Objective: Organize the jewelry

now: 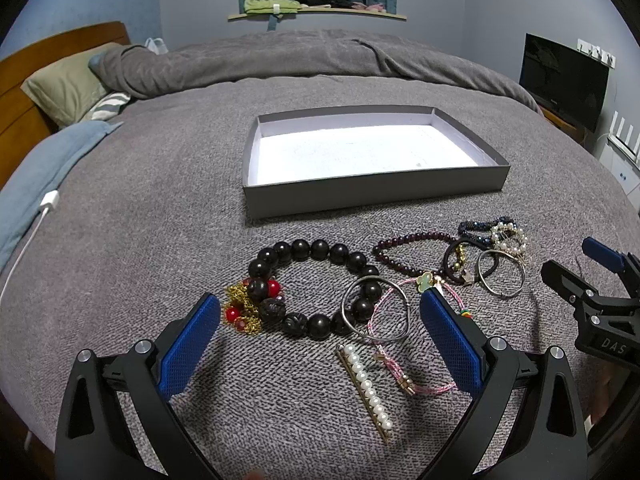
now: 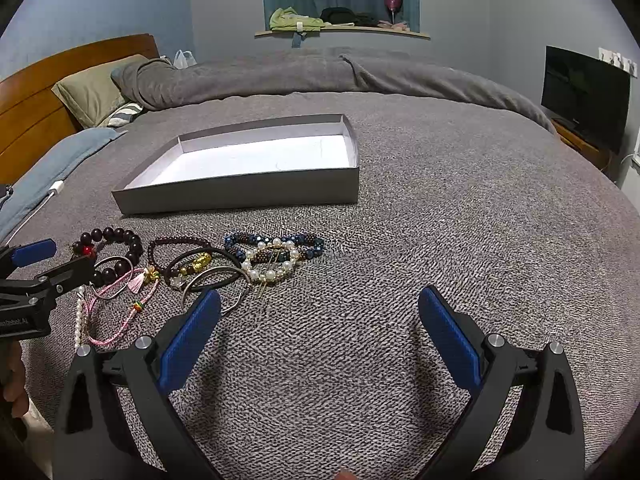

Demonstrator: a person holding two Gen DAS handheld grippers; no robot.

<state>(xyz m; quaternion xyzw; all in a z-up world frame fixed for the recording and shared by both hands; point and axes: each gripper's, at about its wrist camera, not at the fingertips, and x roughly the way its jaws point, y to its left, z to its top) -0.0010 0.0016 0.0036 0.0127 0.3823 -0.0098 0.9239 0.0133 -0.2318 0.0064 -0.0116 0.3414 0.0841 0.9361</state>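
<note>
A pile of jewelry lies on the grey bedspread in front of a shallow grey box (image 1: pixel 372 190) with a white, empty floor. In the left wrist view my left gripper (image 1: pixel 320 308) is open, low over a large black bead bracelet (image 1: pixel 312 250), a silver bangle (image 1: pixel 376 314), a pink cord bracelet (image 1: pixel 400 376) and a pearl hair clip (image 1: pixel 366 384). A dark red bead bracelet (image 1: pixel 412 240) and a pearl bracelet (image 1: pixel 508 236) lie further right. My right gripper (image 2: pixel 320 308) is open and empty over bare bedspread, right of the pile (image 2: pixel 200 264). The box also shows in the right wrist view (image 2: pixel 240 194).
Folded grey duvet (image 1: pixel 280 60) and pillows (image 1: pixel 68 84) lie behind the box. A white charger cable (image 1: pixel 36 228) runs along the left bed edge. A dark monitor (image 1: pixel 564 80) stands at the right wall. A shelf with clothes (image 1: pixel 316 4) is at the back.
</note>
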